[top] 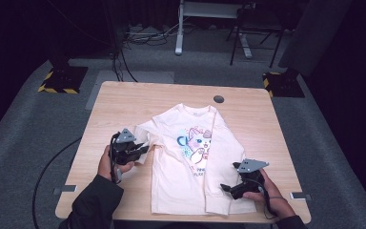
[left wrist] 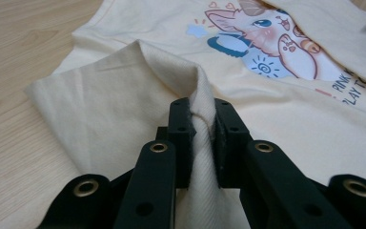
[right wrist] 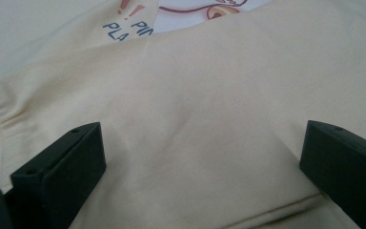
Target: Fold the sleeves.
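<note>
Cream shirt (top: 190, 157) flat at table (top: 124, 102) centre, cat print up. Left gripper (top: 140, 150) at shirt's 9 o'clock, pinching folded sleeve (left wrist: 190, 86), fabric bunched between pads. Right gripper (top: 225, 187) at shirt's 5 o'clock, jaws spread wide over other sleeve (right wrist: 190, 119).

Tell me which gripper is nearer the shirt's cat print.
Left. The left gripper pinches a sleeve just beside the cat print; the right gripper sits farther away, by the hem.
</note>
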`<state>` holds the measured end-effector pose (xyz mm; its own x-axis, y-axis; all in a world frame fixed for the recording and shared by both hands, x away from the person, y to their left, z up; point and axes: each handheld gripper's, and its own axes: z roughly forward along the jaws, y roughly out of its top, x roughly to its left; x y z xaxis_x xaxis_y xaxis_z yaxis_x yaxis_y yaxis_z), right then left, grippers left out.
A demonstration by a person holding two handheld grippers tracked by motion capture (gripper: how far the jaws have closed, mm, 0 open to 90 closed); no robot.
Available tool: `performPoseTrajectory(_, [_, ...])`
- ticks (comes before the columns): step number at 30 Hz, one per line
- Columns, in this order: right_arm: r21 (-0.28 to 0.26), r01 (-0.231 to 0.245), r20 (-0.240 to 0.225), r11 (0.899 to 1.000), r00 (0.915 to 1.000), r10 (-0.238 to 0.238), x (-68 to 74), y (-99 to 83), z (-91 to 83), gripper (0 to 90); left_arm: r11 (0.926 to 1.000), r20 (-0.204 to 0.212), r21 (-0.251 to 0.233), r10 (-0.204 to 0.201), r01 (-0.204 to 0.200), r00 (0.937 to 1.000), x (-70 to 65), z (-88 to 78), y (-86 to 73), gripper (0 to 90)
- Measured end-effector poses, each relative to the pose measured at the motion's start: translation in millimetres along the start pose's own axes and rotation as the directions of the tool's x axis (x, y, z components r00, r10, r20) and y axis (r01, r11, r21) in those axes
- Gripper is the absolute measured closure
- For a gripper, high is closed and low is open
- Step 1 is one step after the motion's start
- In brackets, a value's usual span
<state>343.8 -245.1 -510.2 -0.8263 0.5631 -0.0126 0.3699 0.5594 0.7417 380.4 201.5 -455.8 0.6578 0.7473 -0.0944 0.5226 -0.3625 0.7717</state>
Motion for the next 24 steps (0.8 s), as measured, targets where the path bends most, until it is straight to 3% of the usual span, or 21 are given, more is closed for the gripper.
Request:
performPoseTrajectory(2, [0.000, 0.000, 0.000, 1.000, 1.0000, 0.000, 0.0, 0.0, 0.0, 1.0, 1.0000, 0.000, 0.000, 0.000, 0.000, 1.0000, 0.0, 0.0, 0.0, 79.7])
performPoseTrajectory(3, [0.000, 0.000, 0.000, 1.000, 1.0000, 0.000, 0.0, 0.0, 0.0, 1.0, 0.9999, 0.030, 0.000, 0.015, -0.015, 0.9994, -10.9, 7.2, 6.5, 79.7])
performPoseTrajectory(9, [0.001, -0.001, 0.000, 1.000, 1.0000, 0.001, 0.1, 0.0, 0.0, 1.0, 0.9995, 0.067, 0.002, 0.033, -0.033, 0.9972, -22.1, 16.7, 12.3, 79.6])
performPoseTrajectory(18, [0.001, -0.001, 0.000, 1.000, 1.0000, 0.001, 0.0, 0.0, 0.0, 1.0, 0.9981, 0.136, -0.002, 0.061, -0.062, 0.9888, -41.2, 26.8, 19.1, 79.6])
performPoseTrajectory(24, [0.001, -0.001, -0.001, 1.000, 1.0000, 0.001, 0.1, 0.0, 0.0, 1.0, 0.9969, 0.151, 0.008, 0.076, -0.078, 0.9856, -49.3, 32.2, 21.5, 79.4])
